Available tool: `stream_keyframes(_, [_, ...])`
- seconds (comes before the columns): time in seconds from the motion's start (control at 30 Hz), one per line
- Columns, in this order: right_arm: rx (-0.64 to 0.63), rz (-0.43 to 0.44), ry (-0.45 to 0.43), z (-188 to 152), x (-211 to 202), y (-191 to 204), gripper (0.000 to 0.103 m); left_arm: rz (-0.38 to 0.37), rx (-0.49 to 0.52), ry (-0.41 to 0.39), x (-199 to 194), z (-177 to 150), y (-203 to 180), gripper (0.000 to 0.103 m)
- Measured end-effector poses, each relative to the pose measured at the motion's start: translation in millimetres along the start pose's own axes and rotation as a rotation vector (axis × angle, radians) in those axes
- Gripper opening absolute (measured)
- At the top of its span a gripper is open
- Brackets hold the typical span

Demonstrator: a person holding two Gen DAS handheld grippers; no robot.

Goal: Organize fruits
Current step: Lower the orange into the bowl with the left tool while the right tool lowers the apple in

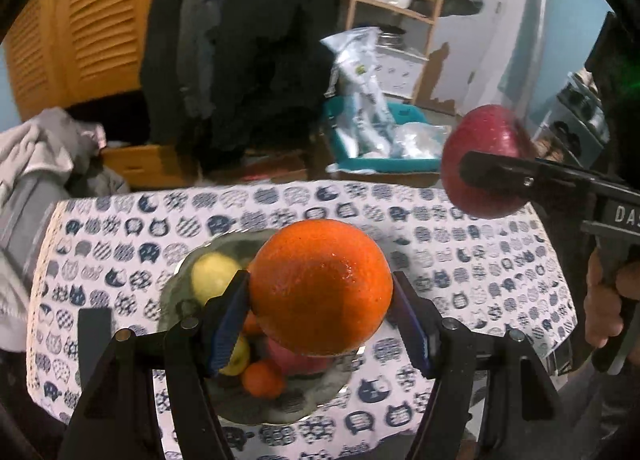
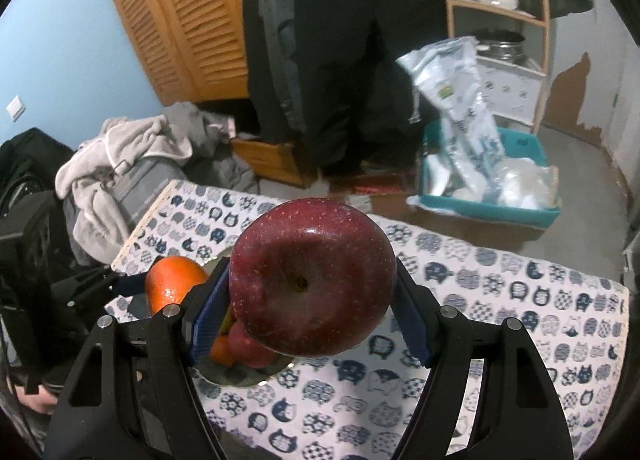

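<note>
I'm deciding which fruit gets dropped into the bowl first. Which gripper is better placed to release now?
Probably left: the left gripper holds the orange over the bowl; the right gripper's apple hangs beside it.

bowl [image 1: 188,272] mostly hidden behind held orange [image 1: 320,288], its fruit partly covered, floor clutter blurred

My right gripper [image 2: 312,292] clamps a dark red apple [image 2: 312,280] above the cat-print tablecloth [image 2: 500,300]; at left, my other gripper [image 2: 132,284] holds an orange [image 2: 172,280].
</note>
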State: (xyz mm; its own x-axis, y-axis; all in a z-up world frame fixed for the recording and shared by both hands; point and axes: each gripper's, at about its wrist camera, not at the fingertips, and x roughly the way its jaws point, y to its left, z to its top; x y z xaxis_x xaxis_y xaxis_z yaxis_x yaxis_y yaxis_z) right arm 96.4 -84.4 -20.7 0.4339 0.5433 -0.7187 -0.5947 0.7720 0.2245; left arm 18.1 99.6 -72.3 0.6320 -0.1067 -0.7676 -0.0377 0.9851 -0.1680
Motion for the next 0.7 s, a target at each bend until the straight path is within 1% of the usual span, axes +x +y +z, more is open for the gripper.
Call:
stream_keyframes(0.27, [-0.035, 0.033, 0.065, -1.4, 39.3, 24.0, 0.075, 0.039, -0.062, 0.045, 15.0, -15.3, 37.0, 0.071])
stream_keyframes(0.5, [-0.056, 0.044, 0.132, -11.3, 78.9, 37.0, 0.075, 0.047, -0.086, 0.072, 24.4, -22.1, 50.7, 0.071])
stream_keyframes(0.7, [-0.052, 0.037, 0.194, -22.6, 112.1, 36.5, 0.075, 0.064, -0.103, 0.108, 37.6, -31.2, 60.5, 0.071])
